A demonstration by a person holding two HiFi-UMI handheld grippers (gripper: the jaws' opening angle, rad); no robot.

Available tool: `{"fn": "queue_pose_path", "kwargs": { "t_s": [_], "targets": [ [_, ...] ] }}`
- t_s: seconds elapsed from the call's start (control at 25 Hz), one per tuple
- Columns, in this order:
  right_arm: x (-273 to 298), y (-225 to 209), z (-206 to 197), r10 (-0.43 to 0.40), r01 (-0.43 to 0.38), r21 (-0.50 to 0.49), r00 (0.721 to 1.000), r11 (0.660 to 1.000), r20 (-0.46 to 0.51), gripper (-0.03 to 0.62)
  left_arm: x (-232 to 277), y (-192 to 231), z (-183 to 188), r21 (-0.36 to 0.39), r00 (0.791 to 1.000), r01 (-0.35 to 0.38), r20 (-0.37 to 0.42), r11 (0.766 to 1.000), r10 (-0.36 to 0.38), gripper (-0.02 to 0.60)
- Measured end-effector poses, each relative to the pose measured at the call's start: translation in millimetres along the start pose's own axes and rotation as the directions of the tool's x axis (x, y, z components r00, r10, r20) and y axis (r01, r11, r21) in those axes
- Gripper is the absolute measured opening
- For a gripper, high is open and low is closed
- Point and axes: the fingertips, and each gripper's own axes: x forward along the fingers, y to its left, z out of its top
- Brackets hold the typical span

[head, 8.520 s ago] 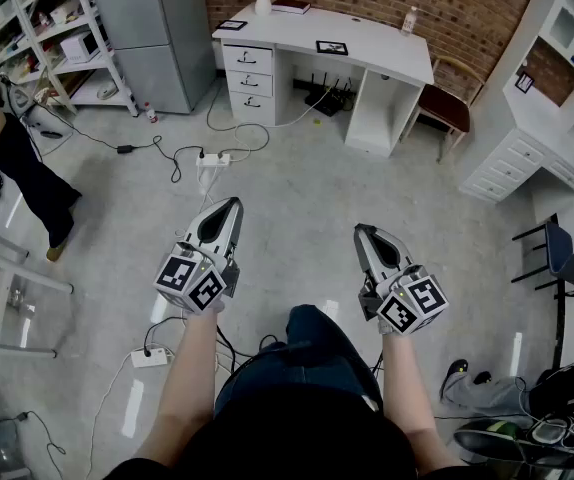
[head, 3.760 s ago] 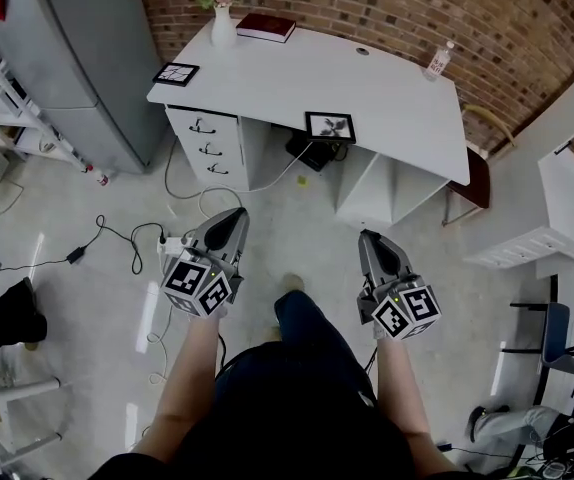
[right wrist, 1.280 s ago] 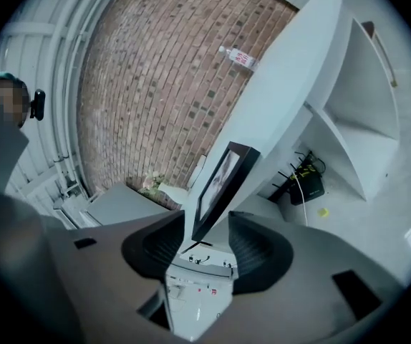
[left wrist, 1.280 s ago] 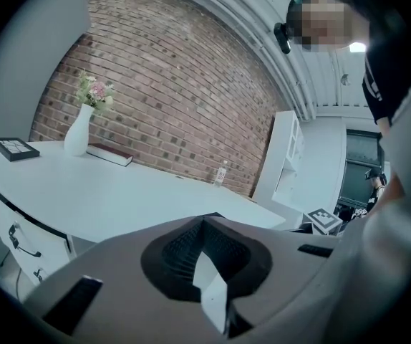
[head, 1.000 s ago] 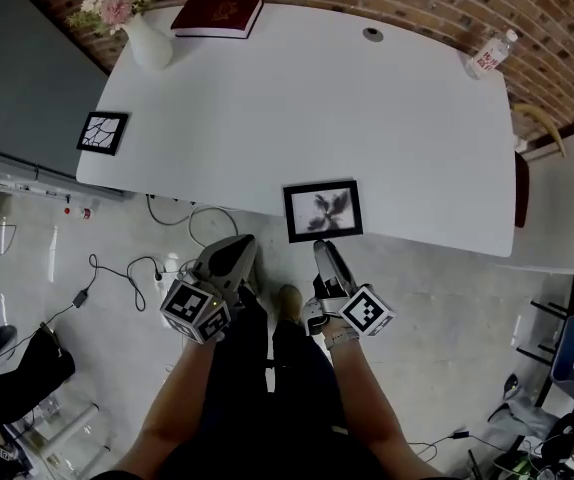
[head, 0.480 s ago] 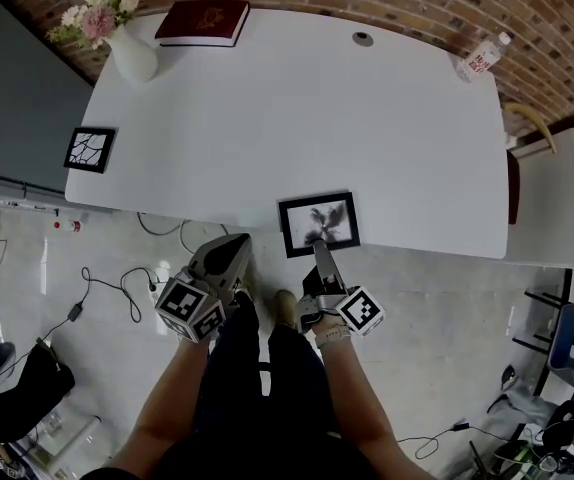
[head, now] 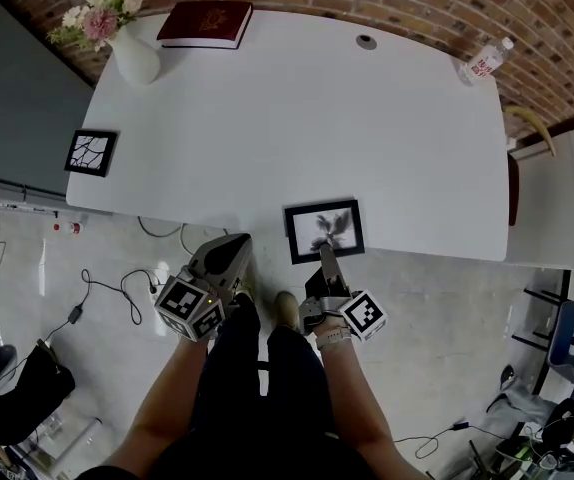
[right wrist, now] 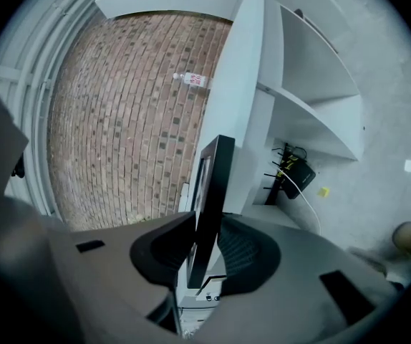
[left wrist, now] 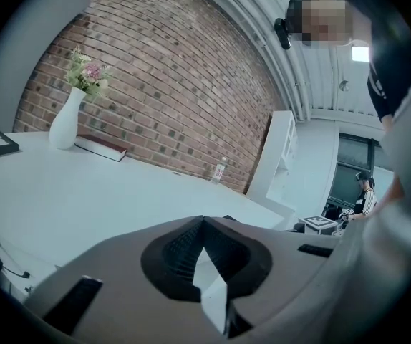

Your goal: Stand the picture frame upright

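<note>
A black picture frame (head: 324,230) with a dark plant print lies flat at the front edge of the white desk (head: 267,118). My right gripper (head: 325,254) reaches up from below that edge, and its jaws are closing on the frame's near side. In the right gripper view the frame's edge (right wrist: 213,192) stands between the two pads (right wrist: 168,253) and both touch it. My left gripper (head: 229,252) hangs shut and empty over the floor, left of the frame and short of the desk edge; its closed fingertips (left wrist: 204,224) point across the desk.
A second small frame (head: 91,152) lies at the desk's left edge. A white vase with flowers (head: 132,56), a red book (head: 205,23) and a water bottle (head: 484,63) stand along the brick wall. Cables (head: 117,278) run over the floor below.
My right gripper has moved up to the frame's near edge and its jaws have closed in around it. The left gripper has stayed put and shut.
</note>
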Motion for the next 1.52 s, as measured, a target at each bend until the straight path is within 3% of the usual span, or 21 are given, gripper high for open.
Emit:
{"fn": "queue_pose_path", "kwargs": {
  "t_s": [0.36,0.6,0.96,1.08,1.2,1.52],
  "targets": [
    [-17,4,6,-0.019,0.019,0.007,1.000,1.000,-0.003,0.087,13,-12,12,0.016,0.999,0.049,0.002,0.999,-0.049,0.000],
    [-25,20,16,0.011,-0.011,0.010,1.000,1.000,0.004,0.078,21,-23,19,0.033,0.997,0.081,-0.007,0.996,-0.081,0.000],
    [-31,49,18,0.053,-0.080,-0.177,0.987,0.981,-0.151,0.075,28,-42,23,0.028,0.996,0.074,-0.046,0.997,-0.072,0.002],
    [-28,65,17,0.088,-0.150,-0.270,0.969,0.951,-0.230,0.075,26,-41,25,0.024,0.997,0.059,-0.052,0.998,-0.058,0.003],
    [-27,82,14,0.112,-0.215,-0.332,0.947,0.919,-0.302,0.075,22,-40,29,0.012,0.997,0.052,-0.054,0.999,-0.051,0.091],
    [-24,129,6,0.168,-0.389,-0.432,0.869,0.814,-0.466,0.075,17,-35,49,-0.055,0.999,0.037,-0.015,0.998,-0.038,0.189]
  ]
}}
